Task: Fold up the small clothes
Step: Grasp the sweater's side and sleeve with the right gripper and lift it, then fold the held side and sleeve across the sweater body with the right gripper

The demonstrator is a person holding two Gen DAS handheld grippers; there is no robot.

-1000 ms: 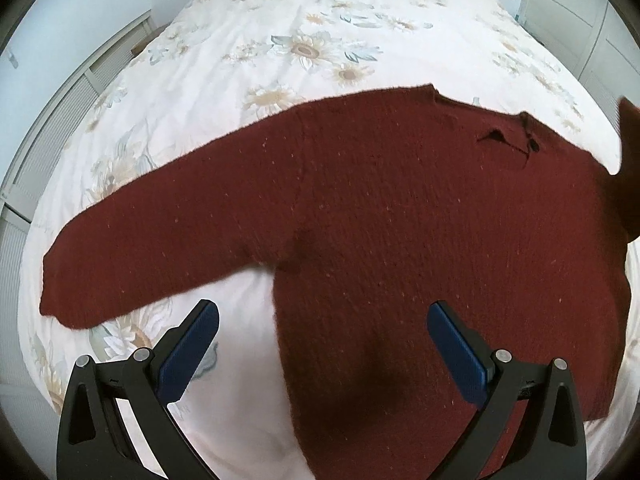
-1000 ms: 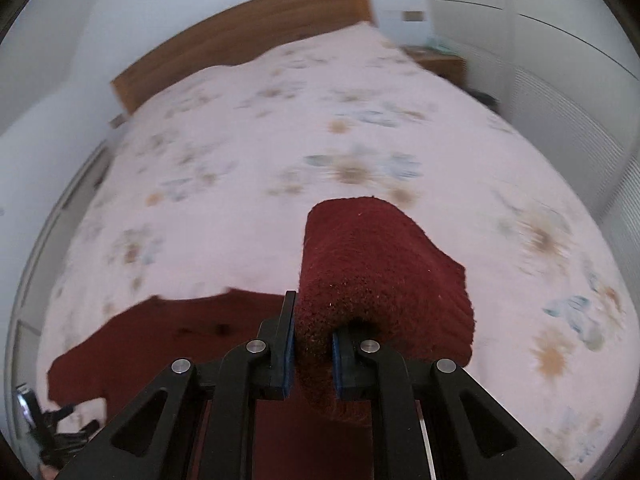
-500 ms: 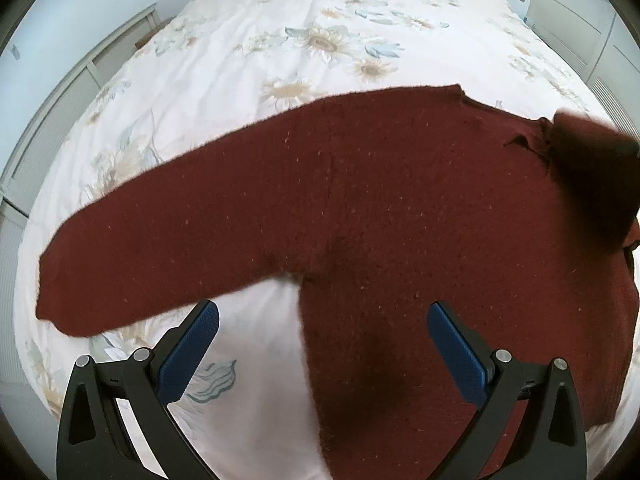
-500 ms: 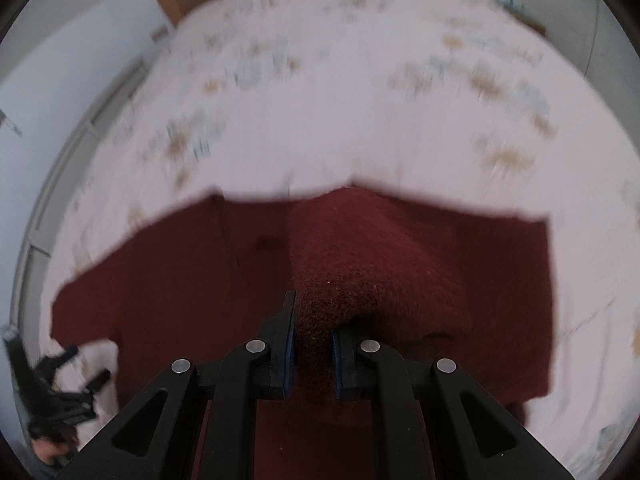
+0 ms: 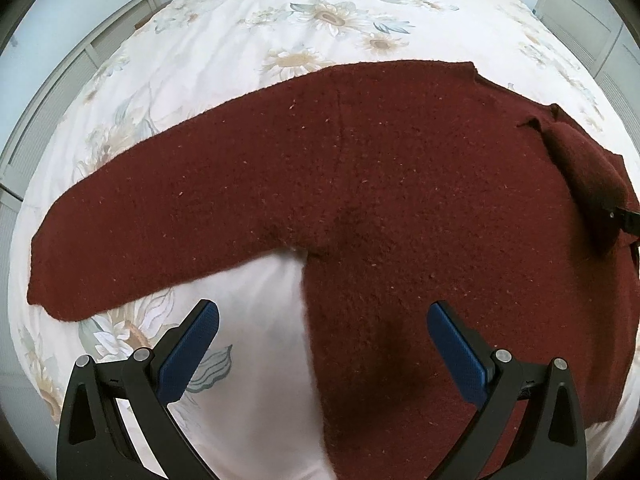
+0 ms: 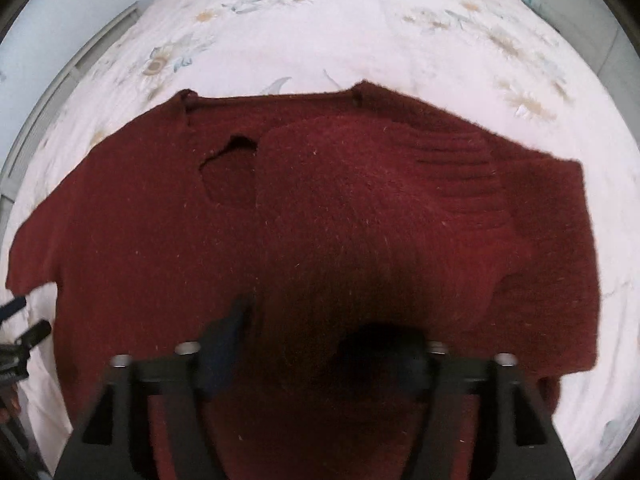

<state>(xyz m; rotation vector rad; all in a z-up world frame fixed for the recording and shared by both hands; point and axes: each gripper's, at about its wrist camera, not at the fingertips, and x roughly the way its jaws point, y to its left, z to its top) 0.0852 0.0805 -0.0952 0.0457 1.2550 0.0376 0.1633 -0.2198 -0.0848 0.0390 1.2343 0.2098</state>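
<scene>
- Covering most of both views, the bed [image 5: 248, 32] carries a floral quilt.
- Lying flat on it, the sweater [image 5: 400, 184] has one sleeve [image 5: 132, 236] stretched out left and the other sleeve [image 6: 360, 200] folded over its chest.
- Hovering above the sweater's lower edge, the left gripper [image 5: 322, 344] has its fingers [image 5: 188, 350] wide apart, holding nothing.
- Sitting over the folded sleeve, the right gripper [image 6: 320, 356] is blurred; its fingers look parted, the cloth loose between them.

You have 1 dark red sweater [image 5: 400, 200] spread on 1 bed [image 5: 280, 20]. It has 2 sleeves, and 2 tools are in view: the left tool [image 5: 320, 340] and the right tool [image 6: 320, 356].
</scene>
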